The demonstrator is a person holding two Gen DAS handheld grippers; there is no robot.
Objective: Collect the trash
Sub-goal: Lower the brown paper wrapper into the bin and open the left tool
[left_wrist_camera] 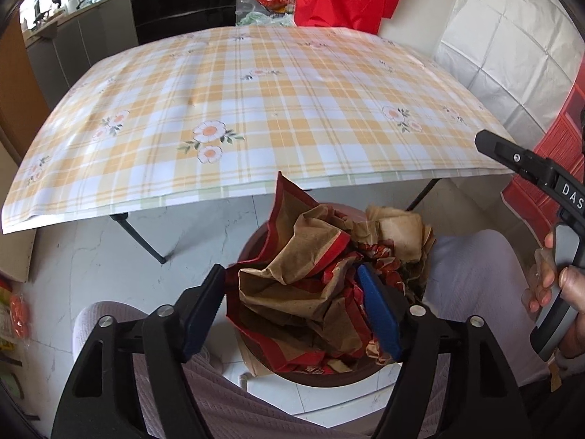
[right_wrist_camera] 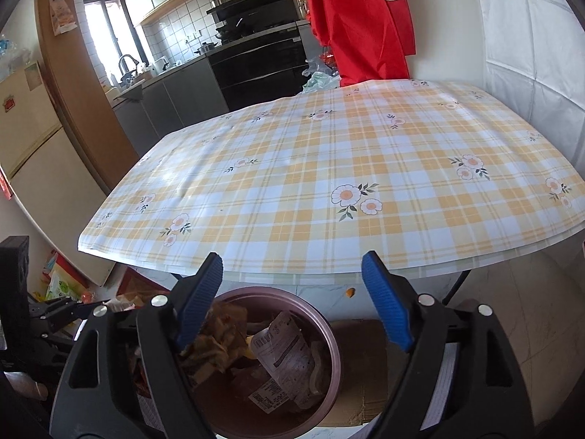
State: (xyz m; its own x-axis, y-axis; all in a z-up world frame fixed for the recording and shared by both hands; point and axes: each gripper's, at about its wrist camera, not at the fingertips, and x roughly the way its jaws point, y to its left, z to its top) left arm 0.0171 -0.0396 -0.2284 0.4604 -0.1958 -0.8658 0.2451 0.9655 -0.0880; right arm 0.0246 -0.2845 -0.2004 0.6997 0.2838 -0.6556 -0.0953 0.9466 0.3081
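The left wrist view looks steeply down along its own gripper [left_wrist_camera: 292, 311], close above a round bin [left_wrist_camera: 321, 376] stuffed with crumpled paper [left_wrist_camera: 292, 285], with the person's knees to either side and the tabletop [left_wrist_camera: 256, 109] edge just beyond. The right wrist view sits near the same bin [right_wrist_camera: 329, 333] but tilts less steeply, so the checked tabletop [right_wrist_camera: 329, 168] fills its middle and the kitchen shows behind. Both views face the same way across the tabletop and share it, the bin, the oven and the red cloth. The other gripper shows at each view's edge.
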